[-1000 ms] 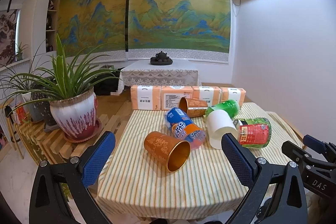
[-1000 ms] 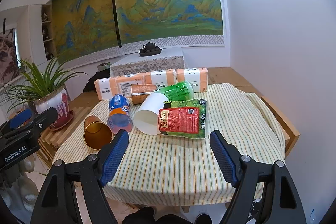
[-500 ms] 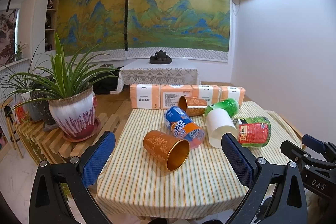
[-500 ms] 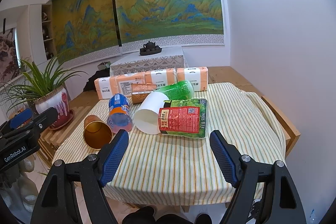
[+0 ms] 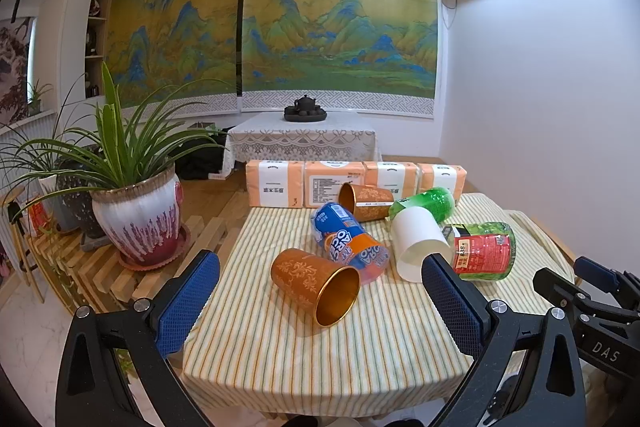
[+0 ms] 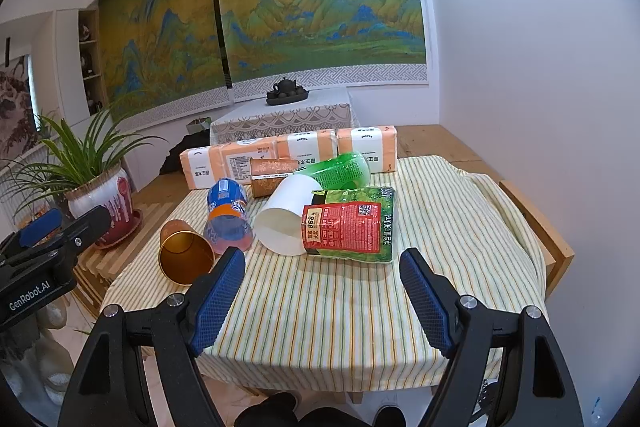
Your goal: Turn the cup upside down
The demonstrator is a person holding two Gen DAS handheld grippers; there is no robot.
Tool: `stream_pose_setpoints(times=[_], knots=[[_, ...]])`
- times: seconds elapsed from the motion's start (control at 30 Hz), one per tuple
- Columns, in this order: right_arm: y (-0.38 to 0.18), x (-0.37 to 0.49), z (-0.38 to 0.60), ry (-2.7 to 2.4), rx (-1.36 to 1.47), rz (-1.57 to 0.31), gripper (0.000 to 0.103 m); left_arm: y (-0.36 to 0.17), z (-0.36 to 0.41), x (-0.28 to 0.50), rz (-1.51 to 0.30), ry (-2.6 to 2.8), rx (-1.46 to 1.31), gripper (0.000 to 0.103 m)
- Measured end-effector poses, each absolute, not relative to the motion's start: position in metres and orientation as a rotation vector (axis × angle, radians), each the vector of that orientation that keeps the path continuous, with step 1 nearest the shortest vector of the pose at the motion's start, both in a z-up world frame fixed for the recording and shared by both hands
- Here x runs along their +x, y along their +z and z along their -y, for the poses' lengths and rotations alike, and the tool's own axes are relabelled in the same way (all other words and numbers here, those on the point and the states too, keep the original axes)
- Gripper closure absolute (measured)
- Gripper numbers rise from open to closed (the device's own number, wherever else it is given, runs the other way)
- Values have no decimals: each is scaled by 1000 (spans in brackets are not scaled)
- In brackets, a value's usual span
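Note:
A copper-orange patterned cup (image 5: 314, 285) lies on its side on the striped tablecloth, its gold mouth toward me; it also shows in the right wrist view (image 6: 185, 255) at the left. A second copper cup (image 5: 366, 201) lies on its side farther back. A white paper cup (image 5: 418, 242) lies on its side in the middle, seen too in the right wrist view (image 6: 286, 213). My left gripper (image 5: 320, 303) is open and empty, just in front of the near copper cup. My right gripper (image 6: 322, 297) is open and empty, above the table's front.
A blue-orange Oreo pack (image 5: 346, 241), a green bottle (image 5: 426, 203) and a green-red bottle (image 6: 352, 223) lie around the cups. Orange tissue packs (image 5: 352, 183) line the far edge. A potted plant (image 5: 136, 211) stands on a slatted bench at the left.
The left gripper has drifted slightly; the near copper cup sits a touch lower-left in its view. Nothing on the table has moved. Both grippers stay open.

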State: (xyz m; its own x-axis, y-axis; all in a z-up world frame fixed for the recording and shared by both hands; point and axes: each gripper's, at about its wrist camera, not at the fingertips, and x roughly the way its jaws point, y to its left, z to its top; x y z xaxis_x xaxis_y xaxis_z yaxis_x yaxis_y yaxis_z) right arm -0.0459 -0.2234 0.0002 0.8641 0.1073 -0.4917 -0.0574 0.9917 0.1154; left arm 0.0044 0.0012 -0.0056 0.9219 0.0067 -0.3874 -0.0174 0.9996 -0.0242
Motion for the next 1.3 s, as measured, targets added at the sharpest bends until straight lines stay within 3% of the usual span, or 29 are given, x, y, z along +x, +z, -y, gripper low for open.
stream_pose_setpoints(times=[0.77,0.9,1.3], knots=[[-2,-29,218,103,81,-551,27,-14,-2,18,-427,2,-25,1],[-4,-20,218,120,100,-570,17,-16,-6,25,-440,9,-29,1],[-6,31,218,200,156,-671,16,-29,-24,41,-482,32,-37,1]])
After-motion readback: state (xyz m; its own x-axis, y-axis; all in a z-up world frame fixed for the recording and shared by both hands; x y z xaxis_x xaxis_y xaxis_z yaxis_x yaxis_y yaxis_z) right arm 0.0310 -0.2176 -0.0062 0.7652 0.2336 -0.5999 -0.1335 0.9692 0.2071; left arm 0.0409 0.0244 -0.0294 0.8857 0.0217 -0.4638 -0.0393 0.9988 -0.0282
